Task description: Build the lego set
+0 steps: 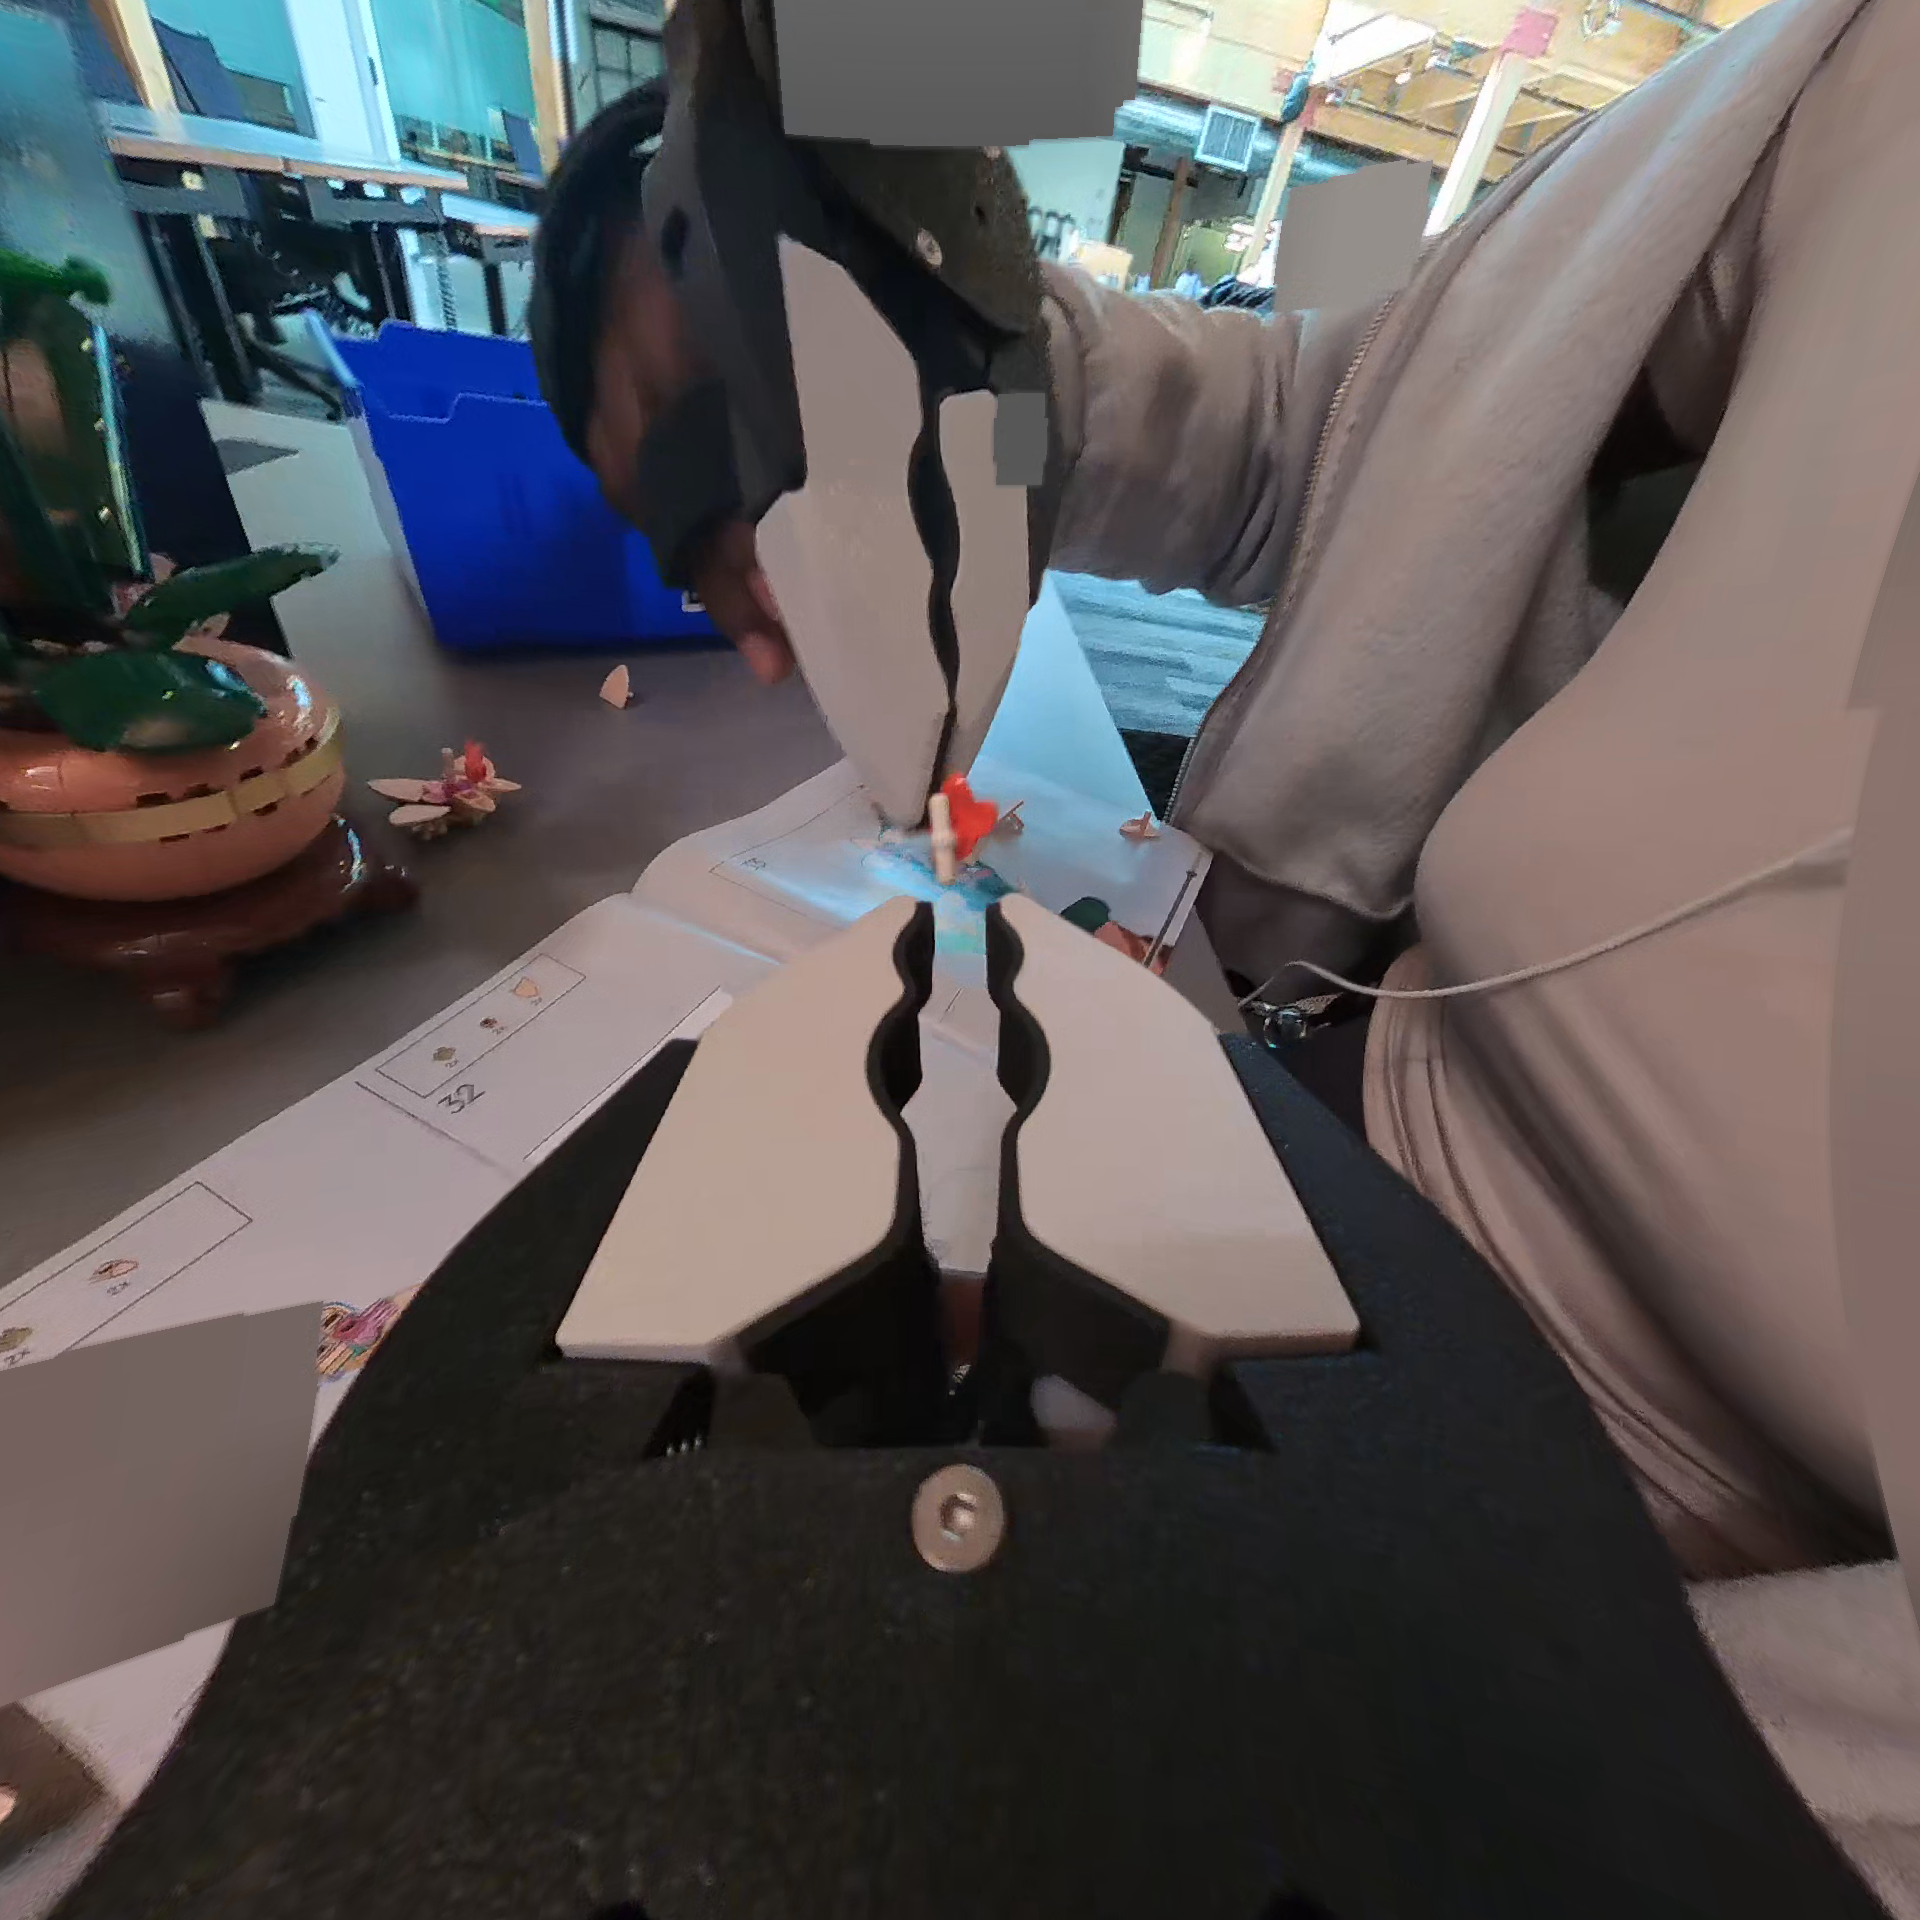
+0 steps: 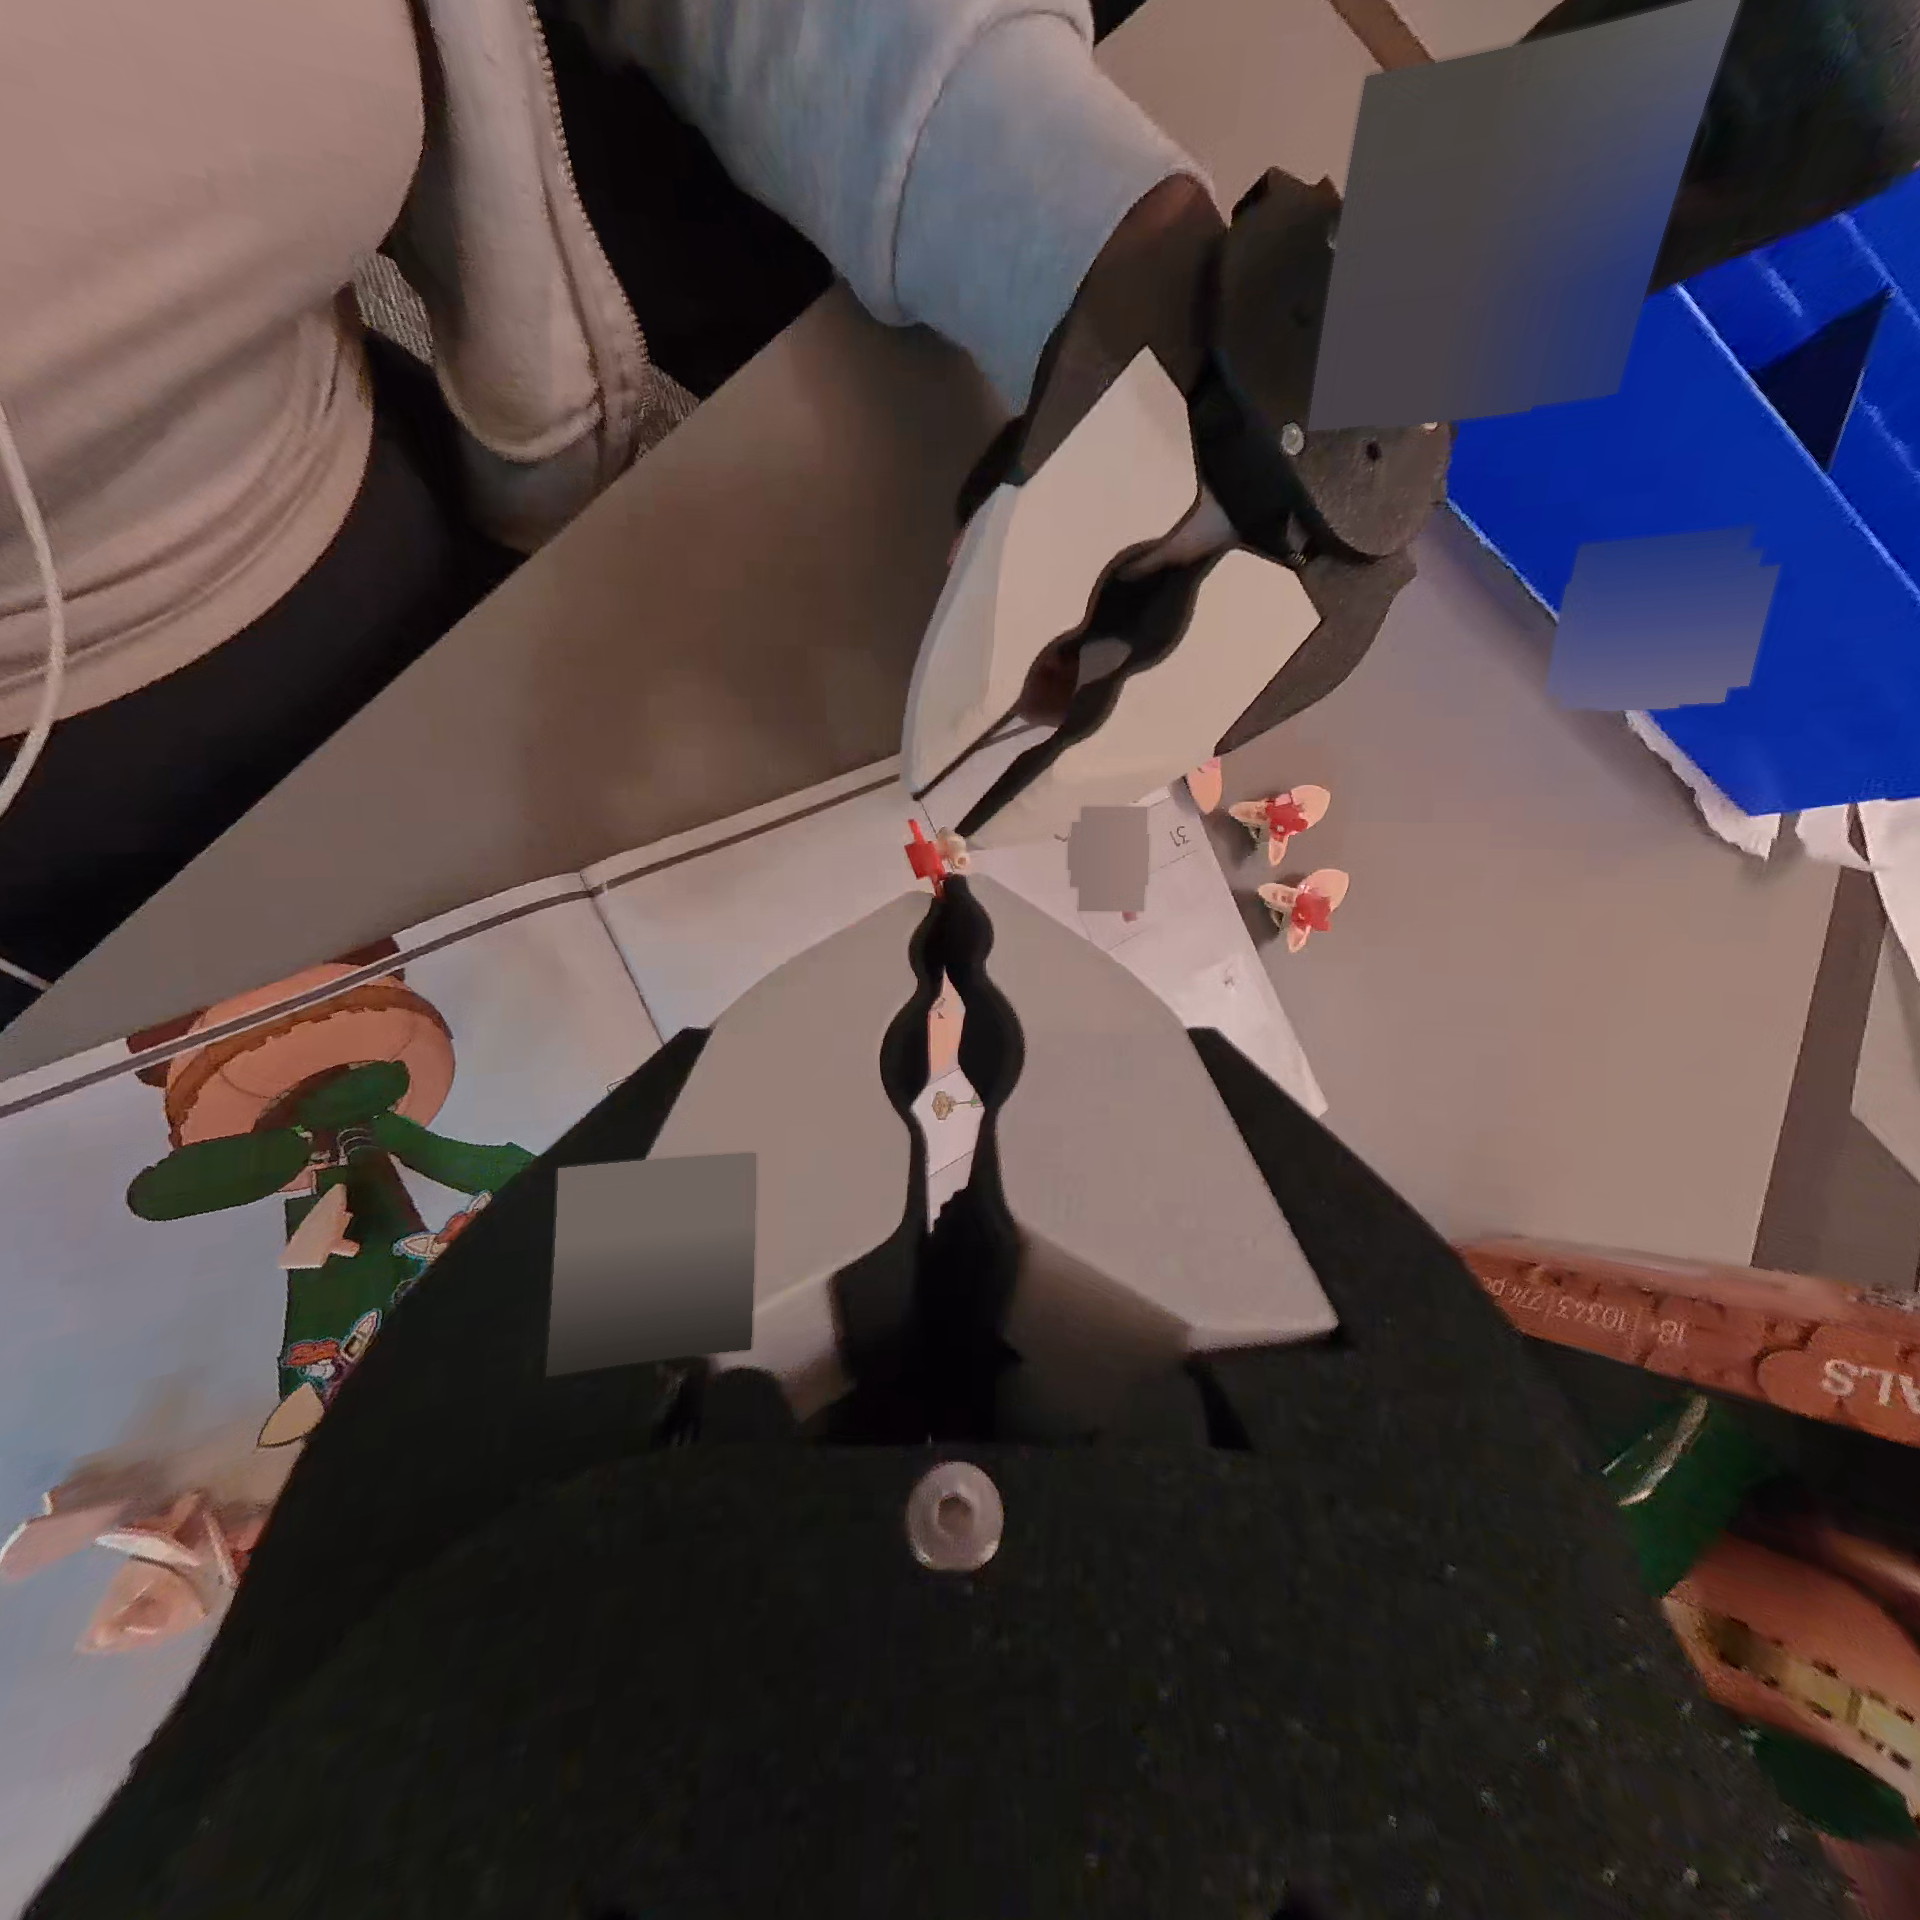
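A small red flower piece (image 1: 968, 816) with a cream pin (image 1: 940, 844) hangs just above the open instruction booklet (image 1: 468, 1101). My right gripper (image 2: 951, 891) is shut on the red piece (image 2: 920, 857); in the left wrist view it comes down from above (image 1: 940, 795). My left gripper (image 1: 956, 912) is open by a narrow gap, with its tips just short of the cream pin. In the right wrist view the left gripper (image 2: 951, 821) reaches in from the upper right and nearly touches the cream pin (image 2: 951, 847).
A pink pot with green leaves (image 1: 156, 800) stands at the left. A built flower (image 1: 447, 795) and a tan petal (image 1: 618, 686) lie on the table. Two more flowers (image 2: 1283, 816) (image 2: 1309, 904) lie beside the booklet (image 2: 260, 1195). A blue bin (image 1: 499, 499) stands behind. A person's torso is close. Left and right tips are no more than a few centimetres apart. Left tips and right tips are each some 20 cm from the built flower (image 1: 447, 795).
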Tool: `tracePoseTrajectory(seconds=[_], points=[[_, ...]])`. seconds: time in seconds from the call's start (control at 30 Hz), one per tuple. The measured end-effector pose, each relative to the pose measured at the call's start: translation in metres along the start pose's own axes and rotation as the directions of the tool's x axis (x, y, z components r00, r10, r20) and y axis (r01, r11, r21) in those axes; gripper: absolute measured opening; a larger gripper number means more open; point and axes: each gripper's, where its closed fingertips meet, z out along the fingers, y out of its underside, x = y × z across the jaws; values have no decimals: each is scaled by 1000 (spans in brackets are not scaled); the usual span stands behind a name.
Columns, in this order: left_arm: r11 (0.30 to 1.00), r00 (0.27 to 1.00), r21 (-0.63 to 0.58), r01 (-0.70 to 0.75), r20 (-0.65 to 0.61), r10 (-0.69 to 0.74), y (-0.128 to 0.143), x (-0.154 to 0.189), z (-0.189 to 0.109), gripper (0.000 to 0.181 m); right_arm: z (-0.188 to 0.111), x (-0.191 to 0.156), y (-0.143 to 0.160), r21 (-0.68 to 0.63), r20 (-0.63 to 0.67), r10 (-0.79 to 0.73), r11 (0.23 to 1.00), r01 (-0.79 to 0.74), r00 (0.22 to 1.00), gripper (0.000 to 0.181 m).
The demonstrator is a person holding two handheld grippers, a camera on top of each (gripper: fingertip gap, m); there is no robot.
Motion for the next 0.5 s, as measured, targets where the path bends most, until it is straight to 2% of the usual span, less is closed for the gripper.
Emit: tracePoseTrajectory(seconds=[0.33,0.4,0.5], points=[[1000,999,-11,-13,-31,13,-1,10,7,2,6,-5,-10,11,29,-42,999,41,999,0],[999,999,-11,-34,3,34,0,6,6,2,7,-3,-7,5,26,36,999,-36,999,0],[995,989,-24,-100,109,102,-1,-2,5,2,1,1,0,-26,65,275,962,-273,959,9]])
